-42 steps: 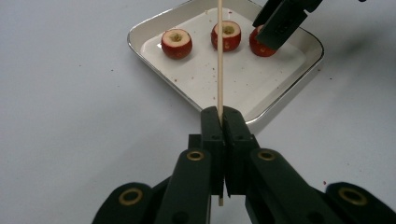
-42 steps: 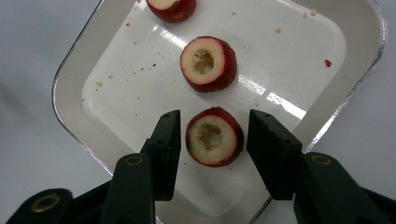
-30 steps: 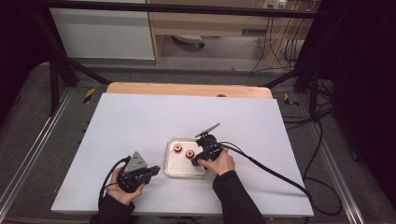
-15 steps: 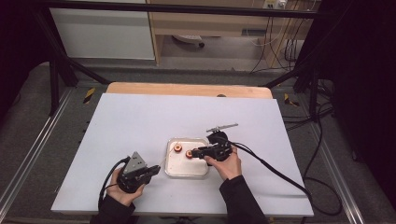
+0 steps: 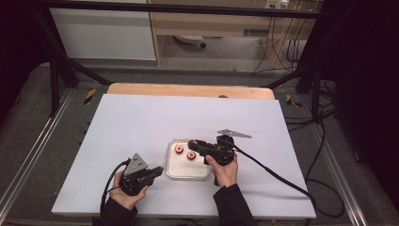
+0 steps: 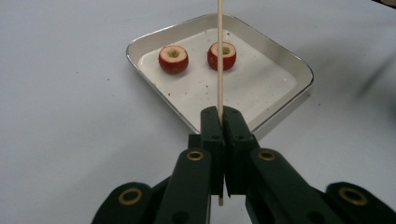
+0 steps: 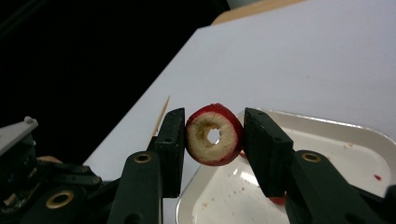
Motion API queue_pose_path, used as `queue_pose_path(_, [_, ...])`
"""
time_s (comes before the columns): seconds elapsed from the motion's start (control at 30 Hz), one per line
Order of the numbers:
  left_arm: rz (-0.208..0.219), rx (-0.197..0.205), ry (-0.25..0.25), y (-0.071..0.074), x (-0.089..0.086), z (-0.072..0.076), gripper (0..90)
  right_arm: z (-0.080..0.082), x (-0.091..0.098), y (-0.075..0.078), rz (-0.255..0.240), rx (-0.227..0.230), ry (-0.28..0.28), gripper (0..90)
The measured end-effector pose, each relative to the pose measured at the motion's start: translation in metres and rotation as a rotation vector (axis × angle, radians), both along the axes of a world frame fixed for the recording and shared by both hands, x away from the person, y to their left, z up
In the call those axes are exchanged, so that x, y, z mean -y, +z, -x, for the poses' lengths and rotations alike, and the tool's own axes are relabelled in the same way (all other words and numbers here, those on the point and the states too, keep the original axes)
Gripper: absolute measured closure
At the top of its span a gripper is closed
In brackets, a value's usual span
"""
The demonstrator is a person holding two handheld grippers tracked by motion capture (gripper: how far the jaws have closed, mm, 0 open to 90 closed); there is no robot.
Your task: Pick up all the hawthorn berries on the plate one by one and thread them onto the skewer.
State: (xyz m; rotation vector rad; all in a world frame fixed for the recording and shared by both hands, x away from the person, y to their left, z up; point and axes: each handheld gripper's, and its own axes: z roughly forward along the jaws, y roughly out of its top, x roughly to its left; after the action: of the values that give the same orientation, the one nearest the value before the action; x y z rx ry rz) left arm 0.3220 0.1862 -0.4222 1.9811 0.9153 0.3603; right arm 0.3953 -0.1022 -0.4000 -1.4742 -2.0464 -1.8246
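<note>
My left gripper (image 6: 223, 112) is shut on a thin wooden skewer (image 6: 220, 56) that points toward a white tray (image 6: 289, 100). In the tray lie two cored red fruits (image 6: 173, 59) (image 6: 222, 56). In the high view the left gripper (image 5: 159, 171) rests on the table left of the tray (image 5: 186, 173). My right gripper (image 7: 214, 119) is shut on a third cored red fruit (image 7: 214, 135), held above the tray's (image 7: 336, 140) edge with its hole facing the camera. From above, the right gripper (image 5: 192, 142) points left over the tray's far side.
The tray sits on a white table top (image 5: 141, 122) with a wooden strip (image 5: 188, 90) along the far edge. A black cable (image 5: 277, 176) trails from the right gripper to the right. The other gripper (image 7: 28, 177) and the skewer tip (image 7: 162, 112) appear in the right gripper view.
The right gripper has lifted off the tray with the fruit and turned to point left. The left gripper has stayed put with the skewer.
</note>
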Motion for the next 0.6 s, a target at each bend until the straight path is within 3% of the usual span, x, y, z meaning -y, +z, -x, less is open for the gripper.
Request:
queue_pose_path(0.03, [0.006,0.003,0.004,0.0004,0.0,0.0005,88.3,0.0005,-0.0014,0.0006,-0.035,0.011,-0.017,60.4])
queue_pose_path(0.13, [0.019,0.004,0.009,0.0014,0.0001,0.0015,88.2,0.0007,-0.0019,0.0012,-0.057,0.03,-0.038,60.4])
queue_pose_path(0.17, [0.027,0.003,0.011,0.0018,0.0003,0.0019,88.3,0.0007,-0.0019,0.0018,-0.074,0.057,-0.053,60.4])
queue_pose_path(0.27, [0.043,-0.003,0.009,0.0019,0.0013,0.0025,88.2,0.0012,-0.0023,0.0026,-0.093,0.082,-0.073,60.4])
queue_pose_path(0.3, [0.049,-0.007,0.008,0.0018,0.0021,0.0027,88.2,0.0014,-0.0029,0.0027,-0.115,0.116,-0.092,60.4])
queue_pose_path(0.4, [0.063,-0.013,0.002,0.002,0.0038,0.0036,88.2,0.0019,-0.0037,0.003,-0.138,0.136,-0.102,60.5])
queue_pose_path(0.5, [0.084,-0.014,-0.003,0.0031,0.005,0.0045,88.2,0.0035,-0.005,0.0035,-0.191,0.184,-0.131,60.4])
queue_pose_path(0.6, [0.1,-0.015,-0.007,0.004,0.0063,0.005,88.2,0.0043,-0.0058,0.0033,-0.21,0.2,-0.14,60.4])
